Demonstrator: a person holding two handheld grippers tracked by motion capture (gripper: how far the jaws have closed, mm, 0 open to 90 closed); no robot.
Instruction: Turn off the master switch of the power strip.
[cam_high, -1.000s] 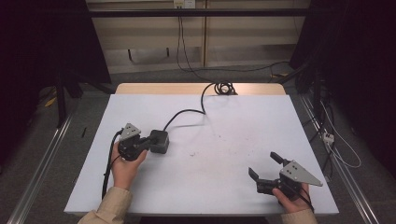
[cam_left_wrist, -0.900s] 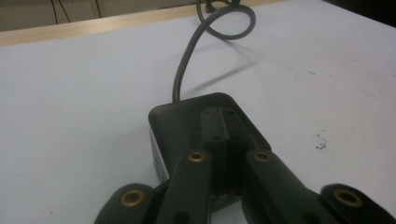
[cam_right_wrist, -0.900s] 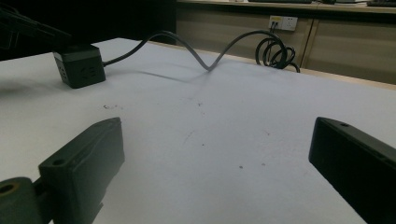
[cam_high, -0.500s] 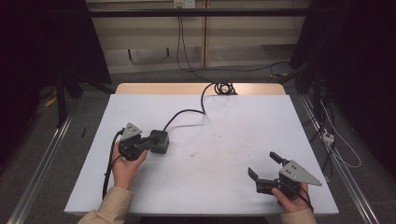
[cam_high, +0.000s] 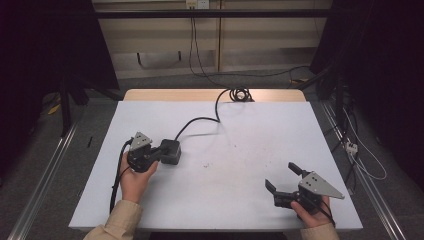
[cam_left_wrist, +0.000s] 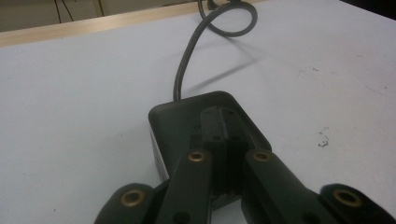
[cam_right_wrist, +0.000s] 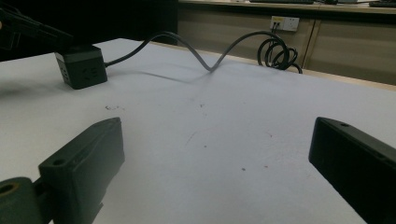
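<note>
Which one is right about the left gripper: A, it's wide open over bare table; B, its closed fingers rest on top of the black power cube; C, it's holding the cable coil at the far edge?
B: the left gripper lies with closed fingers on the black power cube, beside no coil.

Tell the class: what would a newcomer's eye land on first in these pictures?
Probably the black power cube left of centre on the white table, with the left gripper resting shut on top of it. Its dark cable snakes back to a coil at the far edge. Near the front right, the right gripper is held wide open over bare tabletop.
</note>
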